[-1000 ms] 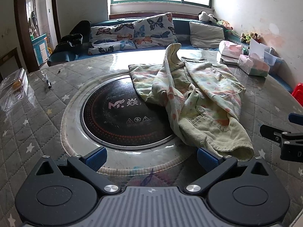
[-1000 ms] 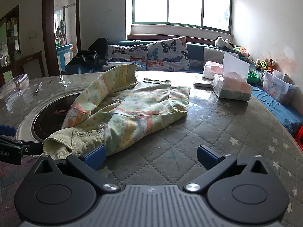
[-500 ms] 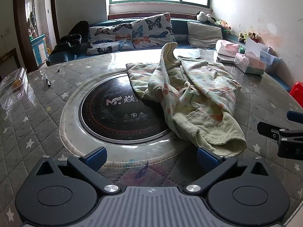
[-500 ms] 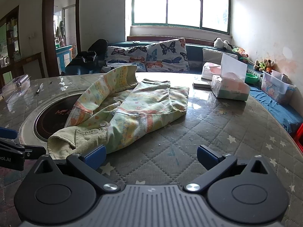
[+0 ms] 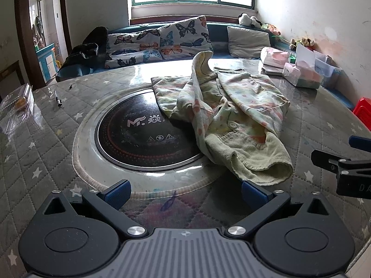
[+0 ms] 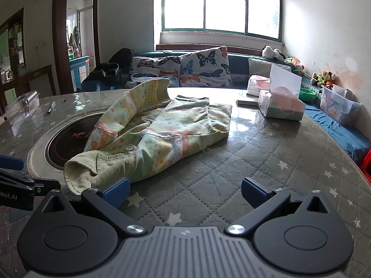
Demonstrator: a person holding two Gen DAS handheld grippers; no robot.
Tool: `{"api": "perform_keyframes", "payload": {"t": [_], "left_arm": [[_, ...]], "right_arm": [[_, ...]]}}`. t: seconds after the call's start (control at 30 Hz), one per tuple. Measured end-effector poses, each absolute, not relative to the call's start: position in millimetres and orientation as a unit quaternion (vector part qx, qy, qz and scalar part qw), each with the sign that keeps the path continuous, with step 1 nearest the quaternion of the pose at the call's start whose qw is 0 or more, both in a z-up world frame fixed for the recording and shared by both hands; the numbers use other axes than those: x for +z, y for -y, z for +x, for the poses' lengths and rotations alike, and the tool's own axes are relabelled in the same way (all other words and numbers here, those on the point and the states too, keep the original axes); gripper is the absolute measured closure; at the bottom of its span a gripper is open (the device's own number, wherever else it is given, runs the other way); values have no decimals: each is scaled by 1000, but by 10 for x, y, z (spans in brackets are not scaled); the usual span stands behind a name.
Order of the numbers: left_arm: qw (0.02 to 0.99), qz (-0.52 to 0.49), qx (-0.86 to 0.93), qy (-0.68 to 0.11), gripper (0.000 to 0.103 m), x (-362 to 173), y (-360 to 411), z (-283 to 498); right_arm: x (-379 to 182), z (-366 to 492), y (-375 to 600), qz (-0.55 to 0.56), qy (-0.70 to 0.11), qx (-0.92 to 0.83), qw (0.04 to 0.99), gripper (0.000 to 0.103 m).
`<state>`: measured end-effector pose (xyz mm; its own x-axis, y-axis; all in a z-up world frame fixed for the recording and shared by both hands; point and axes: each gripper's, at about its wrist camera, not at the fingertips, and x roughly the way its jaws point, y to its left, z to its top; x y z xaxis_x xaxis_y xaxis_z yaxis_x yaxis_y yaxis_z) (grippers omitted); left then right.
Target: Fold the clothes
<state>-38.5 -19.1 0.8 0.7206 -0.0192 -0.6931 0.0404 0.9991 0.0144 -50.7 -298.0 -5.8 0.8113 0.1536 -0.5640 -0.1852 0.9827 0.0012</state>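
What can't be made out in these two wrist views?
- Burner logo, left wrist view: its right part is covered by the garment.
- Tissue box print, right wrist view: too small to read.
- Right gripper, left wrist view: cut off by the frame edge.
- Garment's underside: hidden by its own folds.

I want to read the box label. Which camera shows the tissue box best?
The right wrist view: the tissue box stands fairly large, its front face and raised tissue visible. In the left wrist view it is small, at the table's far right edge, its label unreadable.
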Motion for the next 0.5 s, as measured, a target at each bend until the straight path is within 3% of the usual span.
{"api": "perform_keyframes", "payload": {"t": [0.5], "left_arm": [[926,26,-26,-377,0,-27,295,-480]], "right_arm": [[-74,-618,3019,-19,-296,88,951,0]]}}
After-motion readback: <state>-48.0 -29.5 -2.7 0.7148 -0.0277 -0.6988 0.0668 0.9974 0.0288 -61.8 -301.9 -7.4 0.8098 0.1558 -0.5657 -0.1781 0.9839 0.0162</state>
